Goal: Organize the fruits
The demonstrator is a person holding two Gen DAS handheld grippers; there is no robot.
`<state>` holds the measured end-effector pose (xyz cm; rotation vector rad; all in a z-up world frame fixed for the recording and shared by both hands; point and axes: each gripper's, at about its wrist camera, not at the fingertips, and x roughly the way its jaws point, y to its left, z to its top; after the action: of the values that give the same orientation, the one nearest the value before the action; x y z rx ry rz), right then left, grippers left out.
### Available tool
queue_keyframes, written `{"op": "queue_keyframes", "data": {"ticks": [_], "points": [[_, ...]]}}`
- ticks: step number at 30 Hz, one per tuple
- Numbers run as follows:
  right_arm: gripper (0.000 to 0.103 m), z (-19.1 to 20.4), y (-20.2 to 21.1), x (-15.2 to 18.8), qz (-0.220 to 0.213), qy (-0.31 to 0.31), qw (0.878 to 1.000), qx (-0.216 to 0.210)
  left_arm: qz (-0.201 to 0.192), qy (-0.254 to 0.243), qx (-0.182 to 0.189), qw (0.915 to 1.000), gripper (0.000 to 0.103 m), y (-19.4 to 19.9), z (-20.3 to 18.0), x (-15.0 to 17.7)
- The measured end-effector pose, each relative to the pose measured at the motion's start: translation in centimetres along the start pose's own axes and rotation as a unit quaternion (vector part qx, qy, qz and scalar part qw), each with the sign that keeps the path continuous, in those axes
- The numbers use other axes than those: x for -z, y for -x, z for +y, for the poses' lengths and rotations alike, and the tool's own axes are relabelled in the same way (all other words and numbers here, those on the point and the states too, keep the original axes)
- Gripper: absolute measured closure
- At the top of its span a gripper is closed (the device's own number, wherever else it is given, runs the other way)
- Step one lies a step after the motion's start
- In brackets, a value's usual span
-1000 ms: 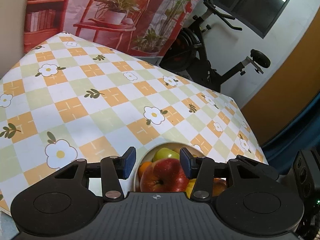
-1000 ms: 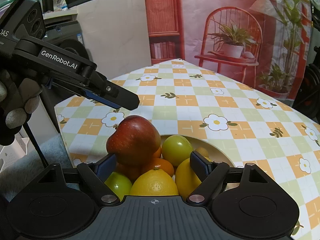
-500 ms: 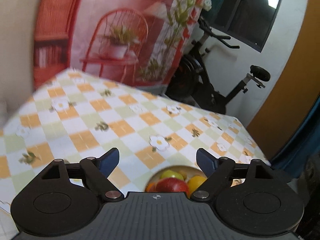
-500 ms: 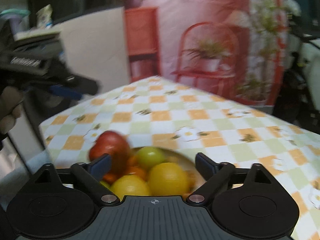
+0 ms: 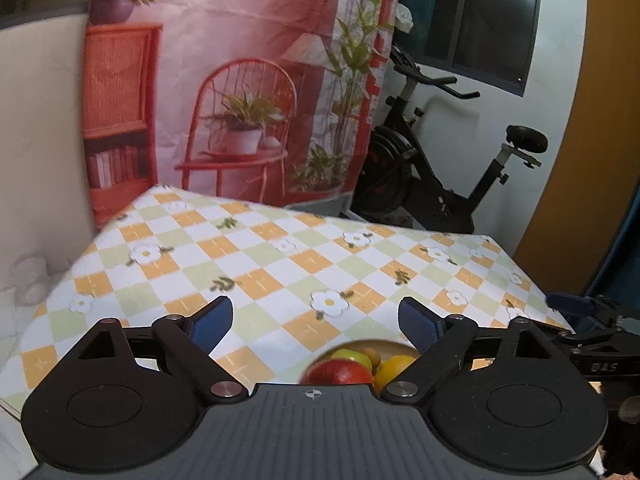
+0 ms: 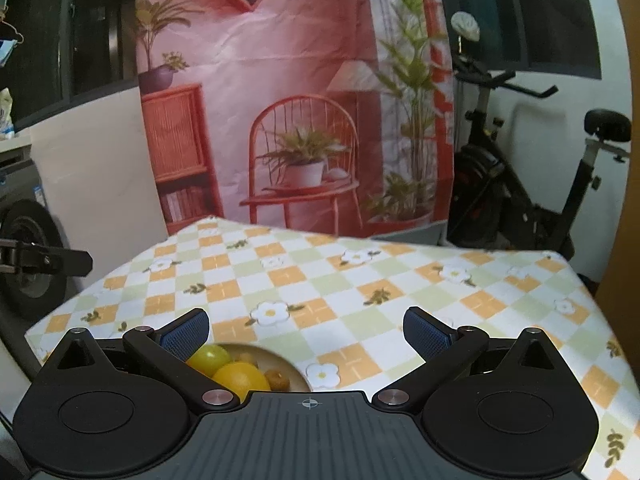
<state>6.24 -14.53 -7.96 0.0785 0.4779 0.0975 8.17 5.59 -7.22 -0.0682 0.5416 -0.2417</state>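
A pale bowl (image 5: 380, 345) heaped with fruit peeks out just above the left gripper's body: a red apple (image 5: 338, 372), a green fruit (image 5: 354, 357) and a yellow one (image 5: 394, 368). My left gripper (image 5: 316, 324) hangs above and behind it, jaws opening wide, nothing between them. In the right wrist view the bowl (image 6: 289, 365) shows a green fruit (image 6: 210, 356), an orange (image 6: 240, 377) and a small brown fruit (image 6: 278, 380). My right gripper (image 6: 306, 330) is likewise lifted clear, jaws opening, holding nothing.
The table wears a chequered cloth with flowers (image 5: 280, 264); beyond the bowl nothing stands on it. An exercise bike (image 5: 436, 184) stands behind the far right corner. A printed backdrop (image 6: 300, 100) hangs behind. A washing machine (image 6: 28, 264) sits left of the table.
Both grippers have drawn back and up from the bowl and their jaws have spread wide. The fruit has dropped to the lower edge of both views; the red apple stays on the pile.
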Motion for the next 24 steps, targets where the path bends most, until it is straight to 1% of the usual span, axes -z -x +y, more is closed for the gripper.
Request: {"op": "queue_keyframes", "data": {"ticks": [1,3,6,10,15,20,24], "points": [[0.0,0.1,0.3,-0.3,-0.004,0.0,1.0,0.002,-0.007,-0.005,-0.009,0.9999,0.007,0.4,-0.2,-0.2],[0.0,0.5,0.7,-1.1,-0.012,0.0,1.0,0.009,-0.021,-0.016,-0.026,0.9993,0.006,1.1,-0.6,-0.6],[0.0,0.4,1.3,-2.1,-0.018,-0.018,1.0,0.01,-0.036,-0.037,-0.047,0.9976,0.005,2.2,-1.5,-1.2],[0.0,0.1,2.2,-3.0,-0.022,-0.037,0.999,0.021,-0.034,-0.06,-0.063,0.9956,0.005,3.0,-2.7,-1.9],[0.0,0.1,2.7,-3.4,-0.018,-0.042,0.999,0.021,-0.036,-0.071,-0.068,0.9945,0.005,3.4,-3.3,-2.3],[0.0,0.5,2.7,-3.4,-0.01,-0.04,0.999,0.022,-0.026,-0.067,-0.076,0.9945,0.005,3.3,-3.2,-2.2],[0.0,0.7,2.7,-3.5,-0.004,-0.042,0.999,0.025,-0.029,-0.063,-0.073,0.9949,0.005,3.5,-3.2,-2.5]]}}
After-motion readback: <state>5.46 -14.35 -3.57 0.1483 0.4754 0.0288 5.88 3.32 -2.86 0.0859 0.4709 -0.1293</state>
